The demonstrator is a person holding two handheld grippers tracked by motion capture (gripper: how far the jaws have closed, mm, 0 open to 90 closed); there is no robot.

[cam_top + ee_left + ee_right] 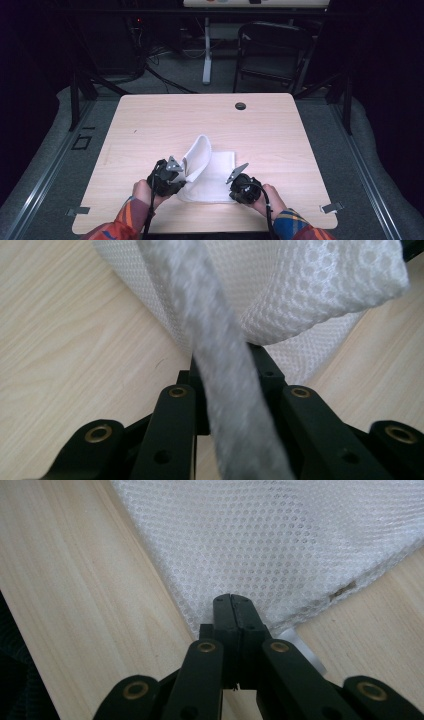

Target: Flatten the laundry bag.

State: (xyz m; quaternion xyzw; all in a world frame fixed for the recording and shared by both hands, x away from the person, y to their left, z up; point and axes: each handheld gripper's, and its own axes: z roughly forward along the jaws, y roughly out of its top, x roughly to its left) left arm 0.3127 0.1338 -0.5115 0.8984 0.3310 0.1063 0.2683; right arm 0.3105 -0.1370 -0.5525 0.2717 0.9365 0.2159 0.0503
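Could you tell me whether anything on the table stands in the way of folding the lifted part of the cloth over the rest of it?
Nothing visible does. The left gripper holds the cloth raised, the right gripper pins its near corner, and the table is bare.

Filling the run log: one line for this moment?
left gripper: shut on white cloth, edge lifted | right gripper: shut on cloth corner | table

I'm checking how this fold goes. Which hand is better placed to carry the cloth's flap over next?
Left. The left gripper is shut on a raised flap of the white cloth, so it can probably carry it across. The right gripper is clamped at the near edge, low on the table, likely anchoring.
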